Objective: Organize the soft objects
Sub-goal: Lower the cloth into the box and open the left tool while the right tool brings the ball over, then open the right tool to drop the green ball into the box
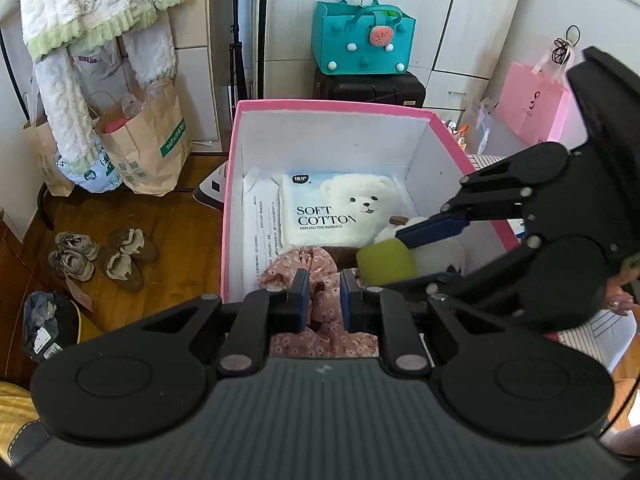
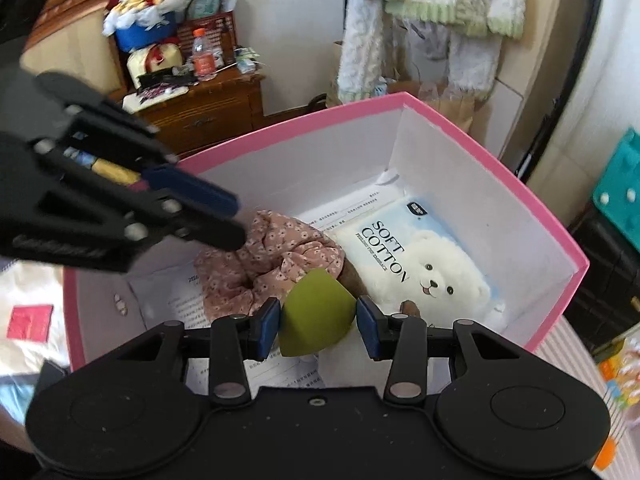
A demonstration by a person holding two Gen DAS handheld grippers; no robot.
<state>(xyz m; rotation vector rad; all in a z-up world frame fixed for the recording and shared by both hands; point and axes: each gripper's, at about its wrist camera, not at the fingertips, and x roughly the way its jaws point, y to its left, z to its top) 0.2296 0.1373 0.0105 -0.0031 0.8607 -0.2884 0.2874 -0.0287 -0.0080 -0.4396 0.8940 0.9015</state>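
A pink box (image 1: pixel 332 104) (image 2: pixel 520 196) with white walls stands open below both grippers. In it lie a pink floral scrunchie (image 1: pixel 320 264) (image 2: pixel 256 264), a Soft Cotton pack with a white bear (image 1: pixel 320 216) (image 2: pixel 400 248), and a white and brown plush partly hidden under my right gripper. My right gripper (image 2: pixel 318 316) (image 1: pixel 390 262) is shut on a green teardrop sponge (image 2: pixel 316 300) (image 1: pixel 380 268), held just above the box floor beside the scrunchie. My left gripper (image 1: pixel 326 300) (image 2: pixel 238 224) hangs shut over the scrunchie's edge; I cannot tell whether it touches the fabric.
Printed paper sheets (image 2: pixel 192 300) line the box floor. Left of the box are shoes (image 1: pixel 100 256) on the wood floor and paper bags (image 1: pixel 148 140) under hanging fleece clothes (image 1: pixel 80 12). A teal felt bag (image 1: pixel 364 40) sits behind on a dark case. A cluttered wooden cabinet (image 2: pixel 208 108) stands beyond.
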